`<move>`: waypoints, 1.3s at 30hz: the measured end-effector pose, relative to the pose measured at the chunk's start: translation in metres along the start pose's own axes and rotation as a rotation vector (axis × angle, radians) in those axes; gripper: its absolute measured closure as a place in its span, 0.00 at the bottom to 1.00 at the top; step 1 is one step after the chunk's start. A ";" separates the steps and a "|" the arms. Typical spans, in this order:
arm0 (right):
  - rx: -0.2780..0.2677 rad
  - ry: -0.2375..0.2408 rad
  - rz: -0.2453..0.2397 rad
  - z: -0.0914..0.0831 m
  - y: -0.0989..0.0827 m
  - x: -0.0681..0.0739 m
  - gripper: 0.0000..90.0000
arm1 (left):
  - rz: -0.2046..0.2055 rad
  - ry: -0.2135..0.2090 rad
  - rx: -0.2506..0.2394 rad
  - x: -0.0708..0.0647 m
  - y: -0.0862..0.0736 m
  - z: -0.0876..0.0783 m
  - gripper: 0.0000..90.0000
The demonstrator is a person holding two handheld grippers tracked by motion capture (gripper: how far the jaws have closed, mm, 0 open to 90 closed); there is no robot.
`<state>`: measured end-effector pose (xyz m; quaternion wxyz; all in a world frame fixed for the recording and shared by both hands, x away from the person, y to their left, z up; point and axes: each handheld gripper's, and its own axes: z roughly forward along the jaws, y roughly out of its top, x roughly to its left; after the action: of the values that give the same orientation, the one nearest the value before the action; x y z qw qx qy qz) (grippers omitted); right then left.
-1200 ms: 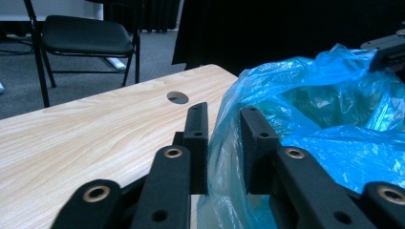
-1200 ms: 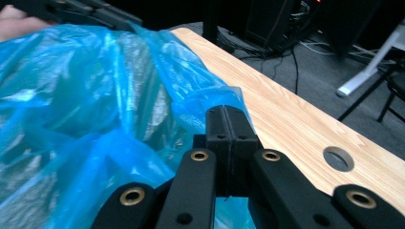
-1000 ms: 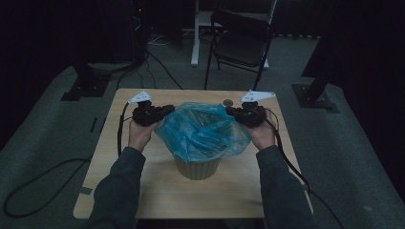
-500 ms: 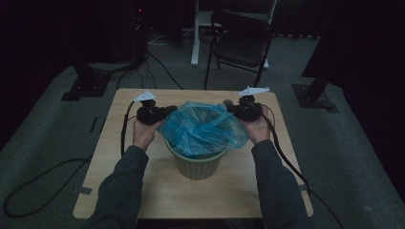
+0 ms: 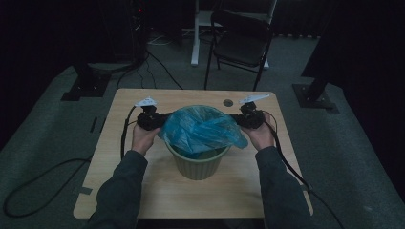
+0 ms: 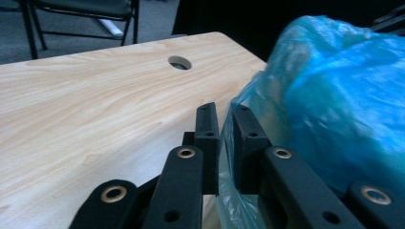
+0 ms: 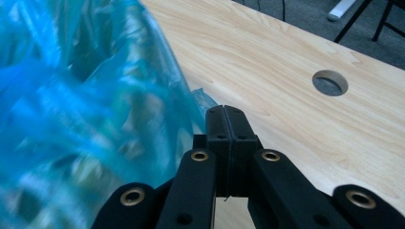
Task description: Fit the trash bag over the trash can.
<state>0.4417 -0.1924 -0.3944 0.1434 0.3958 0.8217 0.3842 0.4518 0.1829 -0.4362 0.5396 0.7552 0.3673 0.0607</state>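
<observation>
A pale green bin (image 5: 198,164) stands mid-table with a crumpled blue plastic bag (image 5: 203,129) spread over its mouth. My left gripper (image 5: 160,121) is at the bag's left edge. In the left gripper view its jaws (image 6: 225,112) show a narrow gap; they have just been opening, and the bag's film (image 6: 334,95) runs between them unpinched. My right gripper (image 5: 239,120) is at the bag's right edge. In the right gripper view it (image 7: 224,112) is shut tight, with the bag's (image 7: 71,95) corner caught at the tips.
The wooden table (image 5: 143,191) has a round cable hole (image 5: 228,102) behind the bin. A folding chair (image 5: 241,38) and stand bases sit on the floor beyond the far edge. Cables trail from both grippers off the table's sides.
My right hand has sunk a little with the bag's right edge. The left hand has hardly moved, and the bag stays stretched between the two grippers.
</observation>
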 end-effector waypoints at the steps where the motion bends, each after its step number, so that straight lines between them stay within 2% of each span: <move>1: -0.001 0.005 -0.003 -0.001 -0.002 0.000 1.00 | 0.000 0.001 -0.005 0.000 -0.001 -0.002 0.87; 4: -0.004 0.012 0.000 -0.004 -0.005 0.001 1.00 | -0.014 -0.006 -0.029 0.000 -0.002 -0.008 0.79; 10: -0.012 0.025 -0.015 -0.012 -0.010 0.005 0.99 | -0.010 -0.012 -0.066 -0.003 -0.004 -0.022 0.73; 14: -0.027 0.021 -0.030 -0.021 -0.015 0.008 0.86 | -0.002 -0.014 -0.080 -0.007 -0.009 -0.033 0.72; 18: -0.053 0.024 -0.036 -0.033 -0.021 0.011 0.81 | -0.001 -0.021 -0.089 -0.009 -0.015 -0.041 0.70; 22: -0.061 0.025 -0.048 -0.040 -0.024 0.014 0.80 | 0.011 -0.022 -0.080 -0.012 -0.020 -0.047 0.70; 27: -0.096 0.047 -0.084 -0.058 -0.035 0.027 0.79 | 0.037 -0.036 -0.060 -0.020 -0.028 -0.056 0.68; 31: -0.104 0.061 -0.125 -0.067 -0.043 0.037 0.78 | 0.061 -0.050 -0.039 -0.028 -0.032 -0.061 0.67; 39: -0.127 0.123 -0.148 -0.078 -0.059 0.046 0.75 | 0.099 -0.068 -0.018 -0.042 -0.039 -0.073 0.67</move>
<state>0.3380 -0.2210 -0.3832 0.1455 0.3000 0.8299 0.4473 0.3669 0.2189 -0.4271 0.5549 0.7692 0.3103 0.0647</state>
